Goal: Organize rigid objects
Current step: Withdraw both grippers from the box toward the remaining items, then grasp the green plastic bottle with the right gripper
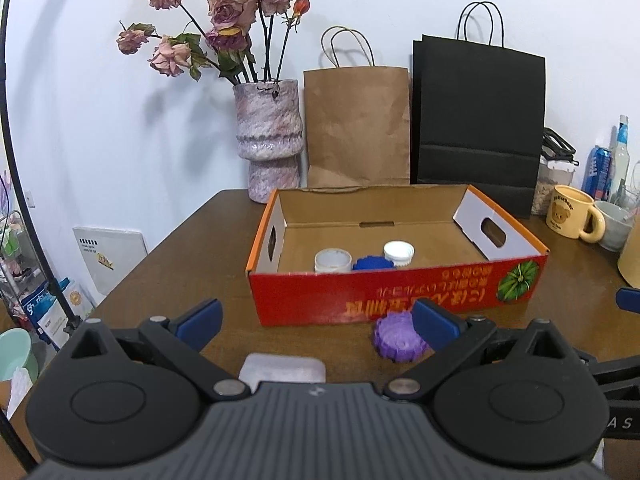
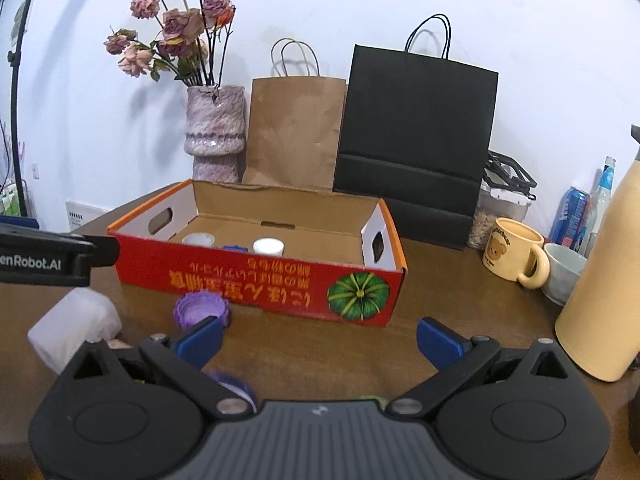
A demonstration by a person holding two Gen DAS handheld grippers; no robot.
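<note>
On the brown table, against the near red wall of an open box, lies a purple cap, touching or nearly touching the wall. Same cap seen from the right wrist with its hollow side up. Inside the box, toward the near wall, three more in a row: an open white cap on the left, a blue cap in the middle, a white cap on the right, close together. Left gripper spread wide, holding nothing, its right blue pad just in front of the purple cap. Right gripper likewise wide apart and empty, low over bare tabletop before the box. Under the right gripper's left linkage, another purple cap, partly hidden. A white block near the table's left front, below the left gripper's black body. Behind the box against the wall: a vase of dried roses, a brown bag, a black bag. Further right, a yellow mug, a grey cup, a blue can and a tall cream bottle.
</note>
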